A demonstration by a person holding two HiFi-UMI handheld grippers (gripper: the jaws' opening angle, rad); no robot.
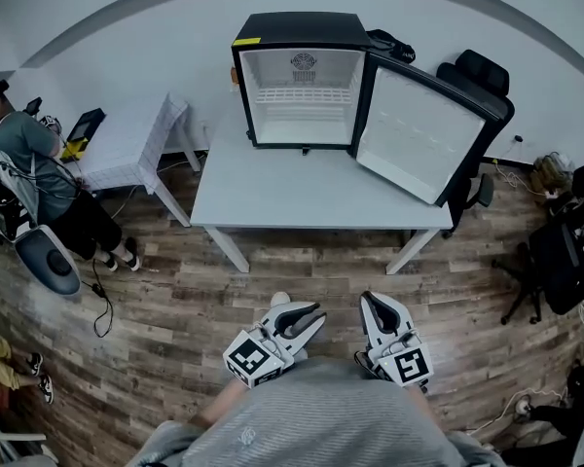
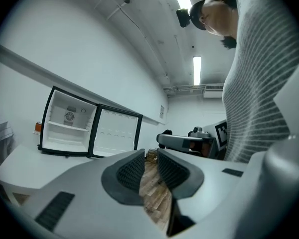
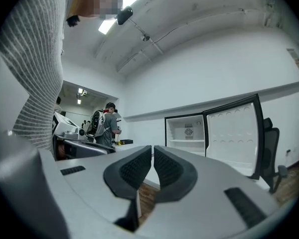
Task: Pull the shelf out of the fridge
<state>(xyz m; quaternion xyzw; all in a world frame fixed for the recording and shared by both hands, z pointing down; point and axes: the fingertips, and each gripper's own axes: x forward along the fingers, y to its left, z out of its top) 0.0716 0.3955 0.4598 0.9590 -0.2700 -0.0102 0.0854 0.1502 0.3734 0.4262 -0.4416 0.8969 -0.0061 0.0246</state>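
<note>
A: While the door (image 1: 423, 134) hangs open, where's the shelf (image 1: 303, 95)?
B: Mid-height inside the mini fridge (image 1: 297, 29), on the white table (image 1: 273, 197).
A: Claws?
B: left gripper (image 1: 315, 317) slightly parted, nothing between. right gripper (image 1: 369, 303) clenched, empty. Both over the wood floor (image 1: 302, 270), well apart from the table.

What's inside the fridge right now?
Inside the fridge, its door swung open, one white shelf spans the middle, with a round vent on the back wall above it. Nothing shows on or below the shelf; its side rails are too small to make out.
</note>
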